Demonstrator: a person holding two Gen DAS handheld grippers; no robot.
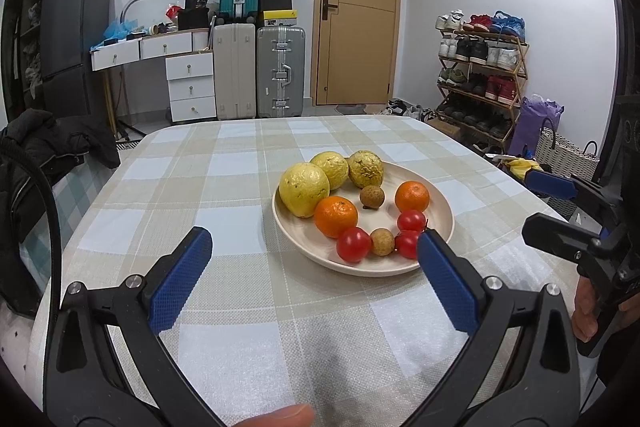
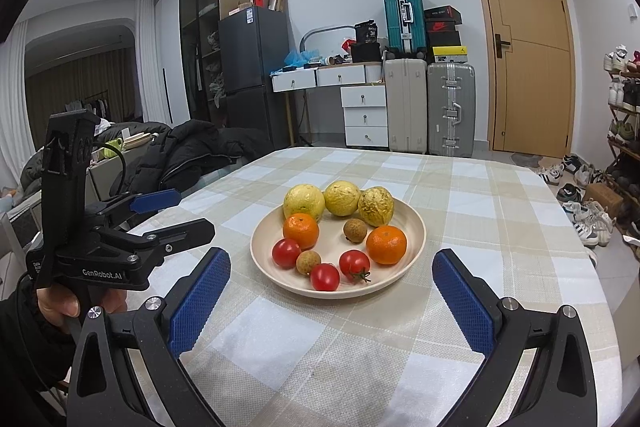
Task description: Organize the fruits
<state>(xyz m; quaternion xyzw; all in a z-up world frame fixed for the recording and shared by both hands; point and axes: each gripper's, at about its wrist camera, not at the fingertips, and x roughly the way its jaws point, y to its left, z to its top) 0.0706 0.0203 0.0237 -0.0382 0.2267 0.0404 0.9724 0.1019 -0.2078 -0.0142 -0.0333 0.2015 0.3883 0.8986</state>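
Both my grippers, left [image 1: 314, 247] and right [image 2: 331, 273], spread wide, empty, hovering short of plate [image 2: 416, 227]. All fruit [image 2: 304, 231] on plate, like beside like; fits sorted or awaiting sorting.

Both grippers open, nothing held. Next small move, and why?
Probably ease the right gripper forward to straddle the nearest red cherry tomato at the near rim of the cream round plate. Both it and the left gripper are open, empty, short of the plate; that tomato lies closest, almost centred between its fingers.
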